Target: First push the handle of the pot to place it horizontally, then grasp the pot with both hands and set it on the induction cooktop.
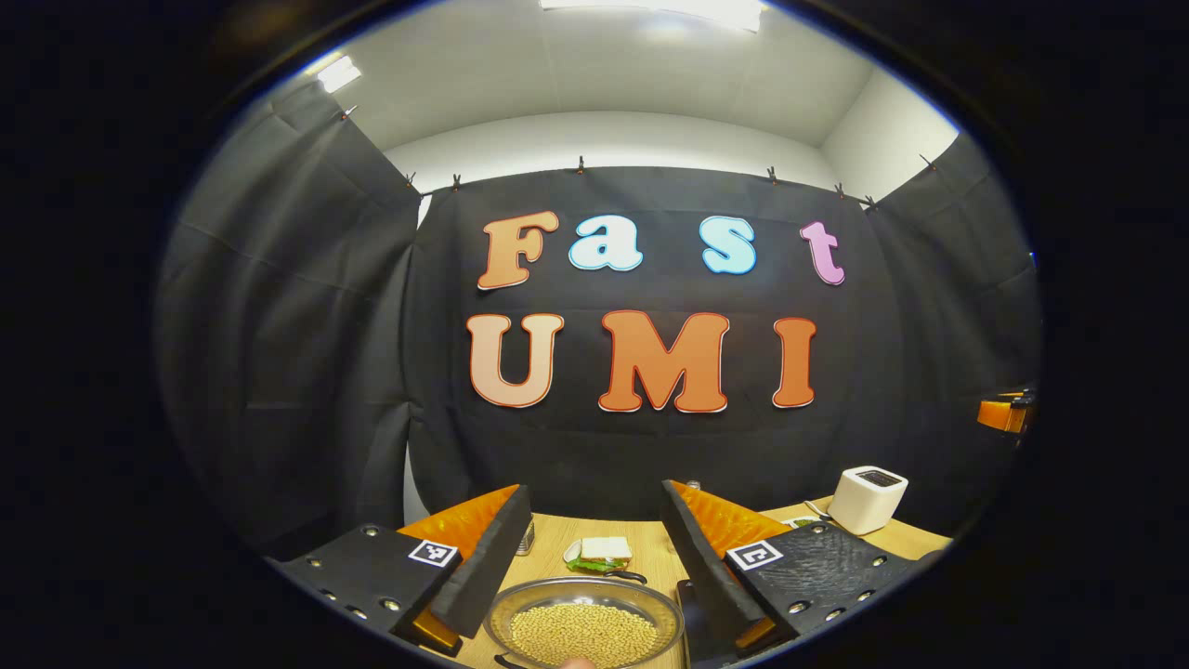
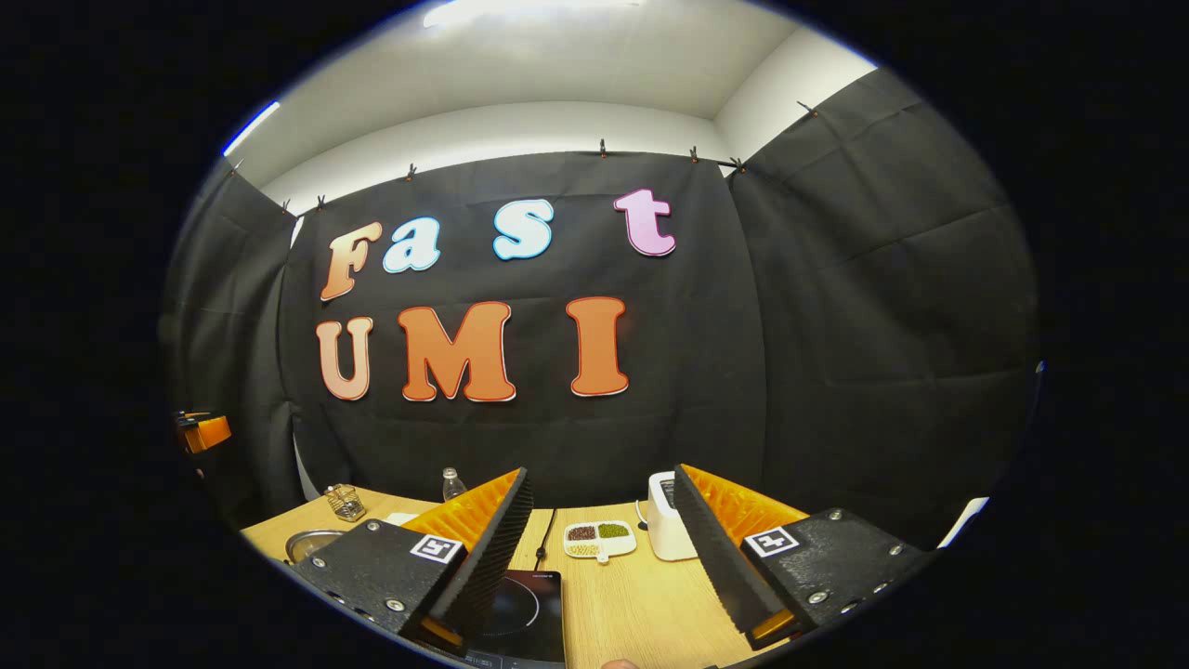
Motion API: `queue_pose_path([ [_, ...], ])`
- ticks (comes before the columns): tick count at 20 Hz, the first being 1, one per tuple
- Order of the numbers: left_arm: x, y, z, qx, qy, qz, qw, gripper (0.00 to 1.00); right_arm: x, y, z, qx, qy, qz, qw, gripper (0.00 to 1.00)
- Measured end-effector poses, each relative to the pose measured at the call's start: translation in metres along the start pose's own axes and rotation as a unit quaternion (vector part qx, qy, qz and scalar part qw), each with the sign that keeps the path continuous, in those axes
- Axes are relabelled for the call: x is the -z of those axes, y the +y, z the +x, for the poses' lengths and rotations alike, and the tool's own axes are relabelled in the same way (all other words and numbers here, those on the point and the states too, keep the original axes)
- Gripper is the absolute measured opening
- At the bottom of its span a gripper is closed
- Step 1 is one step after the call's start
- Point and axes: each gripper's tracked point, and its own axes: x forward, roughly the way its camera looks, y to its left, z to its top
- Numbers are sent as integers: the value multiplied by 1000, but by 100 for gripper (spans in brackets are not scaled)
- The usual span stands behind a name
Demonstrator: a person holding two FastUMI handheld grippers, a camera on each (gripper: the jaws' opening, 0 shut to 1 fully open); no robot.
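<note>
The left gripper (image 1: pixel 594 557) hangs above the wooden counter (image 1: pixel 548 544) with its two fingers wide apart and nothing between them. Right under it, at the near edge, sits one round metal pot (image 1: pixel 585 621) full of small yellow beans. Its dark handle (image 1: pixel 624 576) pokes out on the far right side of the rim. Just past the pot is one plate with a sandwich (image 1: pixel 602 552) on it. One white boxy appliance (image 1: pixel 867 499) stands far off to the right.

In the right gripper view, the right gripper (image 2: pixel 604 548) also has its two fingers spread apart, holding nothing. One black induction cooktop (image 2: pixel 525 615) lies on the counter near its left finger. The pot's rim (image 2: pixel 311 542) peeks out at the left. Farther back there are one white tray with three kinds of beans (image 2: pixel 599 537), one white appliance (image 2: pixel 667 528), one small bottle (image 2: pixel 452 484) and one little wire basket (image 2: pixel 346 502). Each gripper carries two square black-and-white marker tags. No words on the things can be read.
</note>
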Motion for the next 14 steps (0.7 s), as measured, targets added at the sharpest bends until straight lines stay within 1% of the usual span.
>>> queue_pose_path([
  [14, -3, 3, -7, 6, -4, 0, 1000, 89, 1, 2, -3, -4, 0, 1, 1000, 95],
])
